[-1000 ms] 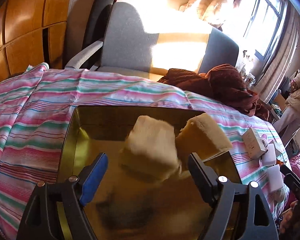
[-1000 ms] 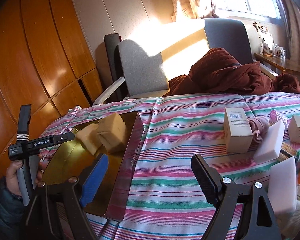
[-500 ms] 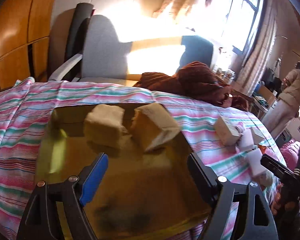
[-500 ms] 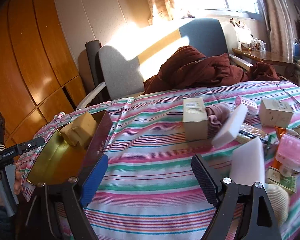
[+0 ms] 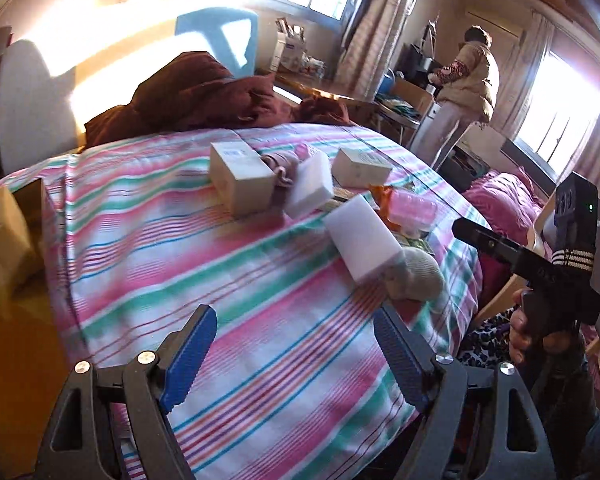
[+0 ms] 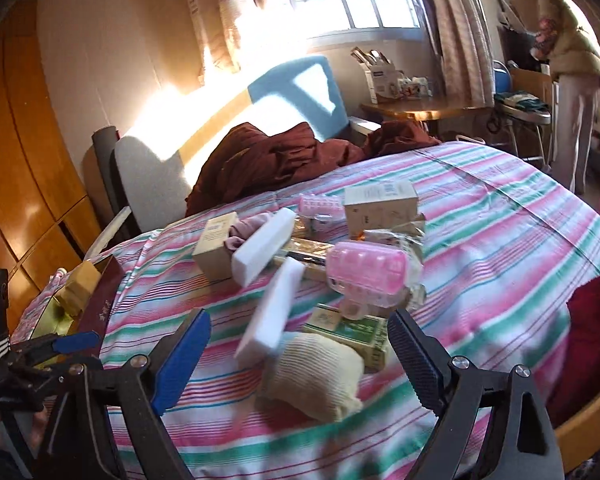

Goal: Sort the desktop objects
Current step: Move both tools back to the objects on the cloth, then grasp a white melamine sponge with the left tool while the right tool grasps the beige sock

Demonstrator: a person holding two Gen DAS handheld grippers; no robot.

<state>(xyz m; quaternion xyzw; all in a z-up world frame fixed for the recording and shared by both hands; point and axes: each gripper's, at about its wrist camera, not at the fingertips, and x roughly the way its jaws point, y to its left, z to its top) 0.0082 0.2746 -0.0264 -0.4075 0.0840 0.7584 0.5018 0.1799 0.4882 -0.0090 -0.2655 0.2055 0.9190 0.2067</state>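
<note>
My left gripper (image 5: 294, 354) hangs open and empty over the striped tablecloth (image 5: 180, 264). Ahead of it lie a cardboard box (image 5: 240, 176), two white foam blocks (image 5: 360, 240), a pink plastic case (image 5: 414, 210) and a beige knitted pouch (image 5: 416, 276). My right gripper (image 6: 298, 360) is open, low over the pile, and the knitted pouch (image 6: 316, 376) lies just ahead between its fingers, untouched. A white foam block (image 6: 276, 304) leans on the pouch. The gold-lined box (image 6: 56, 312) with yellow sponges (image 6: 80, 284) stands at the table's left.
A second small box (image 6: 380, 208), a green packet (image 6: 352, 328) and a pink cloth (image 6: 244, 232) crowd the pile. A chair with a maroon garment (image 5: 204, 96) stands behind the table. A person (image 5: 468, 80) stands far off by the window.
The left gripper has swung right, from above the gold-lined box to over the bare striped cloth. The right gripper has moved right and closer to the pile, with the knitted pouch now before its fingers.
</note>
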